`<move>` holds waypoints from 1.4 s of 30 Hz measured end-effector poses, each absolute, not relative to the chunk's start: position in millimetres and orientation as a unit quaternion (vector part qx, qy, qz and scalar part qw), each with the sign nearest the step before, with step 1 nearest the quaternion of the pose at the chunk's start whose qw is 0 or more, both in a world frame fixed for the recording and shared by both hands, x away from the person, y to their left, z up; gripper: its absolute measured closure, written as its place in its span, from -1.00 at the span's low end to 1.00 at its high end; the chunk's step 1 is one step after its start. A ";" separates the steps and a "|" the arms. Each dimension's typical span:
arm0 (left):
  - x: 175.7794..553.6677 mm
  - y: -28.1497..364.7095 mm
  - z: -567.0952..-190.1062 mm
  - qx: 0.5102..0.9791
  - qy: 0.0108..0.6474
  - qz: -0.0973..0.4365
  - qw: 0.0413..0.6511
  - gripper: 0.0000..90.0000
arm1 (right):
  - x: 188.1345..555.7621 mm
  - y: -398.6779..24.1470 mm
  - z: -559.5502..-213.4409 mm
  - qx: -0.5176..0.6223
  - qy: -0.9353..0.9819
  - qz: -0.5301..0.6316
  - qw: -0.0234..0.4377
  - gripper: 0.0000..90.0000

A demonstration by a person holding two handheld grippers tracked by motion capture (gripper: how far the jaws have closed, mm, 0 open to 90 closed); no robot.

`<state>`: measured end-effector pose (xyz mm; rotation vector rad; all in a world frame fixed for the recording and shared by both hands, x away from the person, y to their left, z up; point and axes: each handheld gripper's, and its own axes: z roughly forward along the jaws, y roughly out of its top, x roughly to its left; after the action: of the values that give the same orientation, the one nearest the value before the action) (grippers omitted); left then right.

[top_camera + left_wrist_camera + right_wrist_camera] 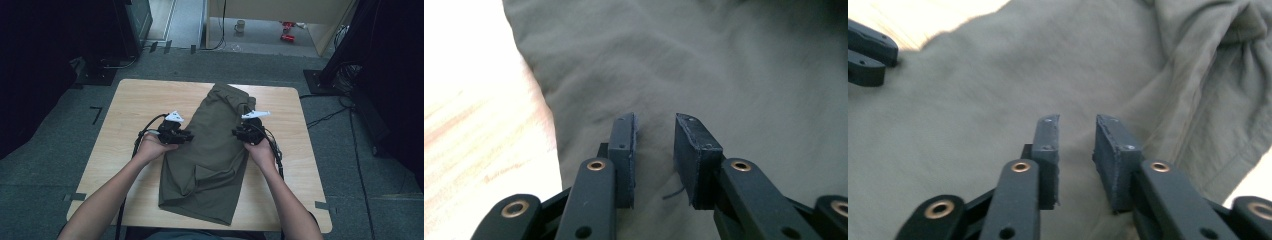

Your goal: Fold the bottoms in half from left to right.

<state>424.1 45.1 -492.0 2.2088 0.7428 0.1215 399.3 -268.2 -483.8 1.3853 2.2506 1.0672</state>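
Olive-green shorts point(212, 150) lie flat along the middle of the wooden table point(130, 105), waistband toward twelve o'clock, one leg already doubled over the other, hems toward six o'clock.

Left side first. Your left gripper point(186, 136) sits at the nine o'clock edge of the shorts, jaws pointing toward three o'clock. In the left gripper view point(654, 150) the jaws stand narrowly apart over the cloth — nothing pinched between the pads, bare tabletop just off to their left.

Right side. Your right gripper point(236, 133) mirrors it at the three o'clock edge, jaws pointing toward nine o'clock. In the right gripper view point(1075, 150) the gap is likewise narrow and empty, with fabric below and the bunched waistband at about two o'clock. The tips of the left gripper point(868, 52) show at ten o'clock there.

Step in hand, as I read it: a fold of the shorts, both tools poised at mid-length with no hold taken.

Next move, judged: lower each tool until one pad slips under the cloth edge, close on both layers — then carry the hems toward twelve o'clock or the waistband toward six o'clock. Keep both sides level, or the fold will skew.

Writing: no brand, label or print is readable on the shorts or the grippers.
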 end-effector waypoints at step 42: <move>362.8 69.2 -504.4 0.878 0.308 0.061 0.362 0.21 | 369.7 -248.9 -519.7 0.432 0.800 0.379 0.174 -0.10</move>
<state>362.8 69.2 -504.4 2.2603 0.7934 0.1576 369.7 -248.9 -519.7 1.2245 2.2674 1.0730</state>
